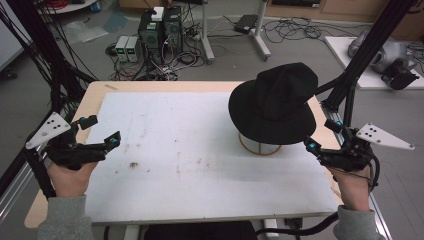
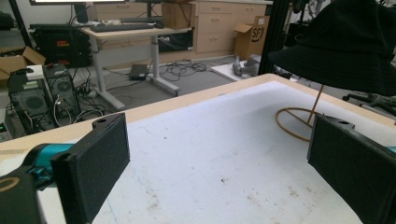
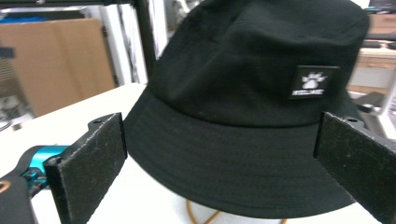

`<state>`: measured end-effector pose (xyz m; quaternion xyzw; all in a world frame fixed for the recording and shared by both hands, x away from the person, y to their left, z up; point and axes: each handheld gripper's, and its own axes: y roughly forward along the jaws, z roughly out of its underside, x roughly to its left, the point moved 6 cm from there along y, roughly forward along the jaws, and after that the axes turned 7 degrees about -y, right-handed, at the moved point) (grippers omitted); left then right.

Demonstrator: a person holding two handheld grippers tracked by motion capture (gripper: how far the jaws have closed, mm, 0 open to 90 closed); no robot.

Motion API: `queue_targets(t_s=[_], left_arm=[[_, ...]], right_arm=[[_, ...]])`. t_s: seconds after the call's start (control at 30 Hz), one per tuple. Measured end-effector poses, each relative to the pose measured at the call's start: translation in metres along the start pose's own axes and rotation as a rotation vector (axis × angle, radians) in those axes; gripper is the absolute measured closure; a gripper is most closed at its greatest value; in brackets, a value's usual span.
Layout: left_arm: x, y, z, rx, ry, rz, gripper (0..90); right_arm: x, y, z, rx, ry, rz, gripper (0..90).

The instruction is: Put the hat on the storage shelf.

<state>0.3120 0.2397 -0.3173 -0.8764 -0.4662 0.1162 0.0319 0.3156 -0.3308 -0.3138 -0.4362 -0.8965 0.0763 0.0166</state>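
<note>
Two grippers are held wide-jawed: the left gripper (image 1: 100,130) idle at nine o'clock, the right gripper (image 1: 323,135) beside the hat (image 1: 275,102). Soft, light fabric; the brim (image 3: 233,172) is best pinched.

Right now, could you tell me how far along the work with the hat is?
Barely begun. The black hat sits on its wire stand, untouched. The right tongs are open and aimed at the brim, close but apart. The left tongs hover open over the white mat. Gripping and lifting the hat probably remain.

The hat (image 1: 274,102) sits on a stand (image 1: 259,146) at the table's (image 1: 200,86) far right, near the right gripper (image 1: 324,135).
</note>
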Motion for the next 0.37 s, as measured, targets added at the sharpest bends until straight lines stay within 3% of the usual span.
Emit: queue_targets(t_s=[0.37], left_arm=[[-0.0029, 0.0055, 0.0063, 0.03, -0.023, -0.043, 6.1]], right_arm=[[0.0002, -0.0013, -0.0004, -0.009, 0.004, 0.041, 1.9]])
